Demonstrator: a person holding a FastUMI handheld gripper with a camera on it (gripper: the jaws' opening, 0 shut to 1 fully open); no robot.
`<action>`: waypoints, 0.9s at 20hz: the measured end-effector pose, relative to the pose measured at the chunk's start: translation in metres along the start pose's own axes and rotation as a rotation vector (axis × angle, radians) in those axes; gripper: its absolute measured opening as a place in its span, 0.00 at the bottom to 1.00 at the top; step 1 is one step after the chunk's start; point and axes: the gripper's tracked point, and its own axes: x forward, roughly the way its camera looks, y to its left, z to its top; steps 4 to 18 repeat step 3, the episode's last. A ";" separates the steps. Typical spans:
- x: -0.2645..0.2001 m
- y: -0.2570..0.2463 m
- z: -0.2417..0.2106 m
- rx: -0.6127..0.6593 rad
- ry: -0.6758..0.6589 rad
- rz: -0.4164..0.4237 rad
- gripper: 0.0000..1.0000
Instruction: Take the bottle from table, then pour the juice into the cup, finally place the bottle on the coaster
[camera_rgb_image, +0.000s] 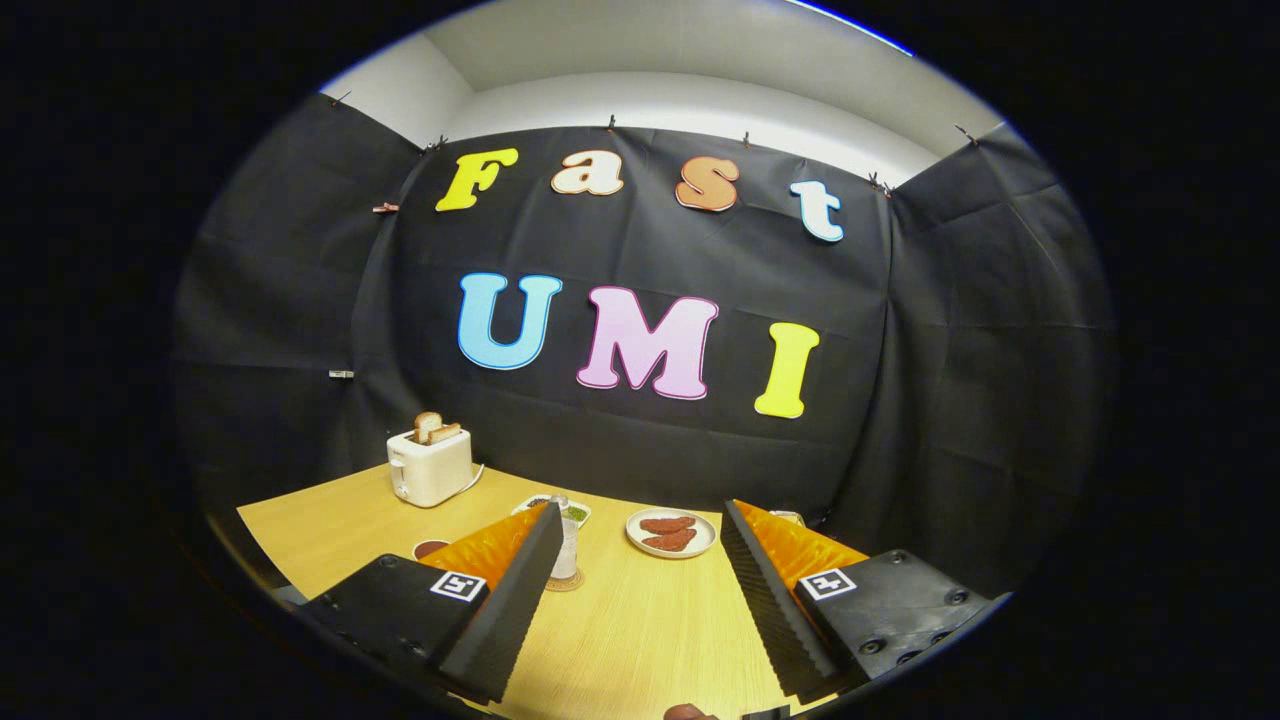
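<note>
Hovering over the wooden table (640, 630), the gripper (640, 590) has its fingers wide apart w/ nothing between them. Bottle (567, 545) stands upright on the coaster (566, 581), just ahead of the left finger, partly hidden by it. Beyond the fingers: plate (670, 533) w/ two reddish pieces, small dish behind the bottle. Toaster (430, 465) w/ bread sits near the back wall. Cup: can't tell.
</note>
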 end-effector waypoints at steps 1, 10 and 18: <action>-0.004 0.002 0.004 0.001 -0.012 -0.004 0.97; -0.007 0.007 0.009 0.008 -0.028 -0.001 0.97; -0.007 0.007 0.009 0.008 -0.028 -0.001 0.97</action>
